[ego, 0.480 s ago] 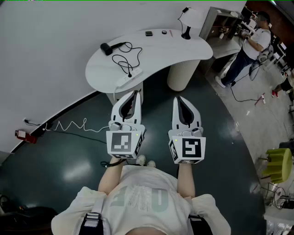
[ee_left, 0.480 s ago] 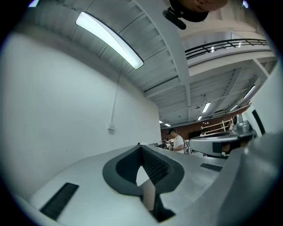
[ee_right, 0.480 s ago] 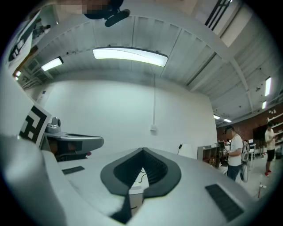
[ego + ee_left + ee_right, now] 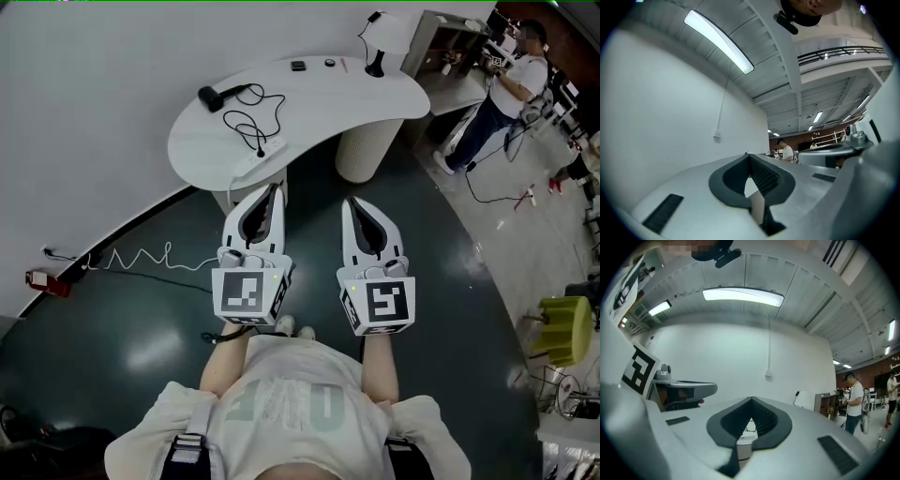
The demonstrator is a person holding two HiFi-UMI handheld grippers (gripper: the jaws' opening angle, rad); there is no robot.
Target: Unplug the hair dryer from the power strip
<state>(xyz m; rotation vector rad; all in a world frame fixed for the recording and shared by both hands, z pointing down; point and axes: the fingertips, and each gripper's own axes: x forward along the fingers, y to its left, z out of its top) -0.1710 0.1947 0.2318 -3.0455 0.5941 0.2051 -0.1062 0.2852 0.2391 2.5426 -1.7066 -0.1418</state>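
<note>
Broadly: dark glossy floor (image 4: 141,347), pale wall beyond it, and a white curved table (image 4: 375,94) on a round pedestal standing ahead of the person.

Both tools are held out in front at about waist height, side by side, aimed at the table's near edge and well short of it. That posture reads as an approach with no reach begun.

Left gripper (image 4: 275,189): jaws together, nothing between them. Its own view looks over the closed tips to wall and ceiling.

Right gripper (image 4: 349,201): jaws also together and empty. Its view lines up on the table edge through the notch behind the tips.

Hair dryer (image 4: 211,97): black, lying on its side at the table's far left, well apart from both tools. Its cord (image 4: 251,117) loops loosely across the top toward the near edge.

Power strip (image 4: 261,157): white, lying slantwise at the near rim, probably so its own lead can drop to the floor.

Plug (image 4: 262,149): small, dark, seemingly seated in the strip; too small to confirm. Judgement: the task is not started. One tool will likely need to steady the strip while the other pulls.
</note>
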